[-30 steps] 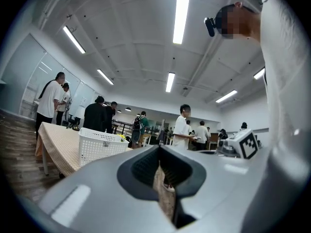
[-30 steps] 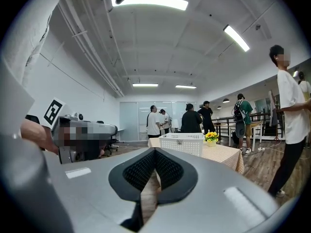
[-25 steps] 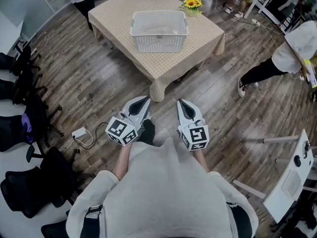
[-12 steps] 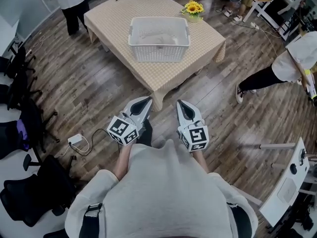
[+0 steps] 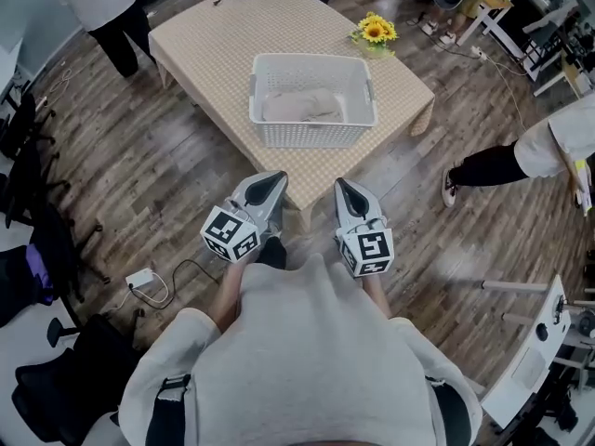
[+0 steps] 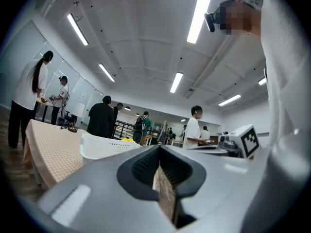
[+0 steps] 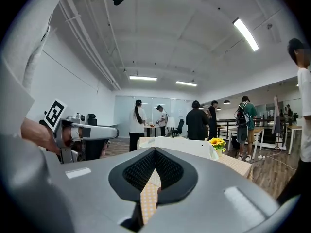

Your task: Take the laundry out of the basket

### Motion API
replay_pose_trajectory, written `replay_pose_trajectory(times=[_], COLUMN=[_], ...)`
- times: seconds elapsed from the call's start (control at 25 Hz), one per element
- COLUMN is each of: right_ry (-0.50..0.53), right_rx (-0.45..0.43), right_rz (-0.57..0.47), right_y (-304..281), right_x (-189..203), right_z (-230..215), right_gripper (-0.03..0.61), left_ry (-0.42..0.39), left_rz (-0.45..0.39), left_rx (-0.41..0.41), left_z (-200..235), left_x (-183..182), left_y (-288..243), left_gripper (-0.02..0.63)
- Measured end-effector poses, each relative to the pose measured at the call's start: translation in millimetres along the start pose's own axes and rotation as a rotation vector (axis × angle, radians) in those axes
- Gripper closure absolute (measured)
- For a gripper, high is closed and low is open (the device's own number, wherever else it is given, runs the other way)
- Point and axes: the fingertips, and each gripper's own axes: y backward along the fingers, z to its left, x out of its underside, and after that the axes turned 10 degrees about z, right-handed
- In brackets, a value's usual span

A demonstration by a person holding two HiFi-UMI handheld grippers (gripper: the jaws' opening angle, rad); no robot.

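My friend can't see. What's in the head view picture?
A person holds the left hand-held gripper and right hand-held gripper, both shut, side by side over a wooden floor. Ahead, a table with a checked cloth carries a white basket of pale laundry and yellow flowers.

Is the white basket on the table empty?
No, the head view shows pale laundry lying in the bottom of the basket.

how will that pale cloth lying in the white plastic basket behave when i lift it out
The pale beige cloth lies crumpled and flat in the white perforated plastic basket, so it is probably floppy and will hang from a pinch. It looks thin, so likely light. A trailing fold might drag over the basket's rim.
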Motion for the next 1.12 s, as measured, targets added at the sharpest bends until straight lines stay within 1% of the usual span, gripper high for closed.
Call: replay_pose_trajectory(times=[0.32, 0.52, 0.68, 0.88, 1.0, 1.12], right_ry=[0.027, 0.031, 0.026, 0.016, 0.009, 0.004], right_rx=[0.042, 0.082, 0.107, 0.118, 0.111, 0.087], right_rz=[-0.018, -0.024, -0.02, -0.011, -0.005, -0.003], right_y=[-93.4, -131.3, -154.5, -168.6, -177.4, -187.8], right_x=[-52.9, -73.5, -77.2, -79.3, -80.3, -82.3], right_z=[-22.7, -39.2, -52.6, -68.5, -78.5, -85.9], right_gripper=[0.578, 0.578, 0.579, 0.579, 0.579, 0.578], left_ry=[-0.025, -0.038, -0.037, -0.037, -0.039, -0.03], left_rz=[-0.027, -0.041, -0.038, -0.028, -0.028, -0.022], left_rx=[0.017, 0.055, 0.083, 0.105, 0.098, 0.07], left_z=[94.0, 132.9, 153.7, 164.4, 170.7, 179.6], left_x=[-44.0, -65.1, -69.9, -76.7, -81.7, -82.7], left_y=[-35.0, -61.8, -83.2, -103.6, -113.0, -121.2], left_gripper=[0.606, 0.606, 0.606, 0.606, 0.606, 0.606])
